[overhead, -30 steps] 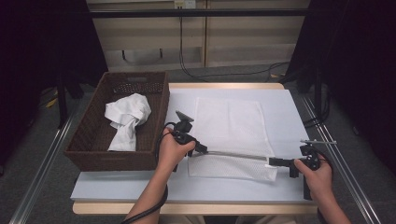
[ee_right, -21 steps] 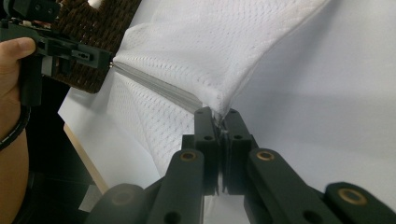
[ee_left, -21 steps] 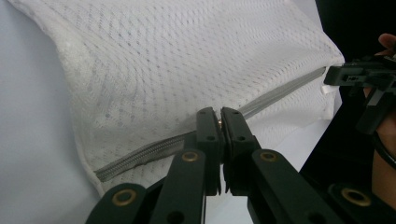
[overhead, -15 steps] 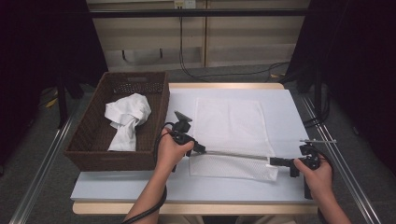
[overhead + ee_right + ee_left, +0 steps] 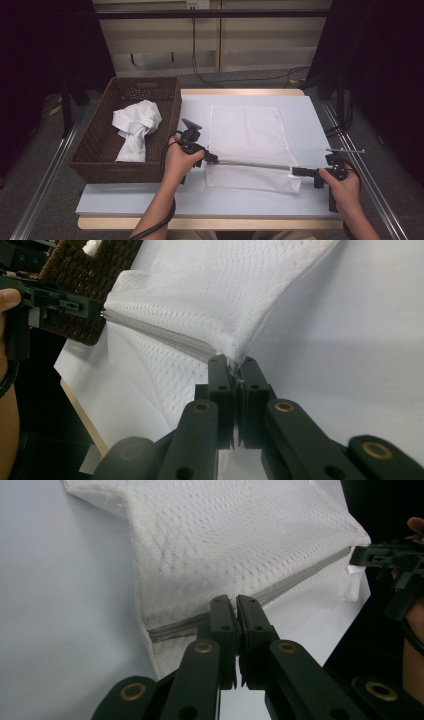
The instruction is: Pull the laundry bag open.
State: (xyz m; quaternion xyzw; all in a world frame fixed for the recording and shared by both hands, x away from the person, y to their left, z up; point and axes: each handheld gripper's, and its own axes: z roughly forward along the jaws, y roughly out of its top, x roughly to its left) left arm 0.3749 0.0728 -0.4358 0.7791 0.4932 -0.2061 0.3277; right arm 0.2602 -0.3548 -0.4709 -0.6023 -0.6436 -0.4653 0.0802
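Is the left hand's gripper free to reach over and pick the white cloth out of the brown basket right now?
Probably not as things stand. The left gripper is shut on the mesh bag, at one end of its zipper, and the right gripper pinches the other end. The white cloth lies close by in the basket, but the gripper would have to let go first.

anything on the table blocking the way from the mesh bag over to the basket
Nothing visible does. The mesh bag is held at both zipper ends by the left gripper and right gripper; the basket stands just left.
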